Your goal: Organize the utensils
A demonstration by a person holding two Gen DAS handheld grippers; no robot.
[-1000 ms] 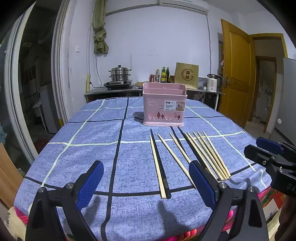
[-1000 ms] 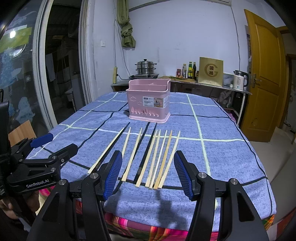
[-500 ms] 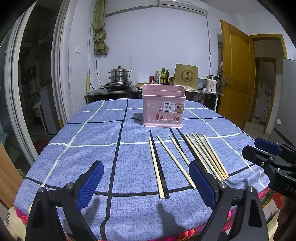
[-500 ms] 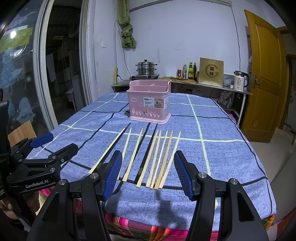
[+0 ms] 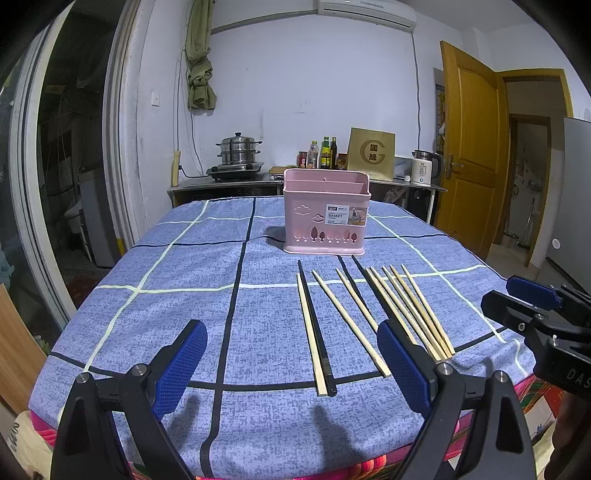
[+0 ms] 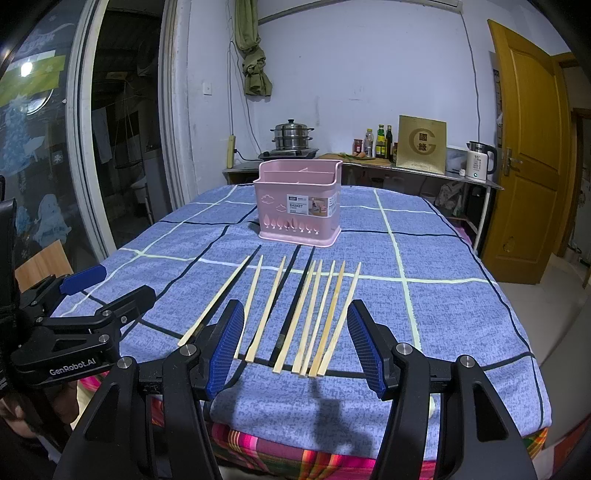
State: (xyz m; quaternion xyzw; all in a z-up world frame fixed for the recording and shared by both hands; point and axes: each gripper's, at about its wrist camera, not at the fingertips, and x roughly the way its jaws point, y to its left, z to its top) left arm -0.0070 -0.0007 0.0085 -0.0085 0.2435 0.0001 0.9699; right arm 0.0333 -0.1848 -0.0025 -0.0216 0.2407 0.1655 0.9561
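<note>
Many chopsticks (image 6: 295, 314) lie in a row on the tabletop (image 6: 443, 314) before the pink basket (image 6: 297, 210), and both grippers (image 5: 291, 365) (image 6: 295, 339), fingers spread and empty, should pinch one stick near its middle.

wall (image 5: 295, 92): pale, ahead, air conditioner (image 5: 365, 13) up top | door (image 6: 524, 155): yellow wood, ahead to the right | glass door (image 6: 40, 147): dark, off to the left | counter (image 6: 369, 166): along the far wall, with pot (image 6: 291, 138), bottles (image 6: 380, 142), kettle (image 6: 478, 160) | table (image 5: 184, 277): below, blue checked cloth
</note>
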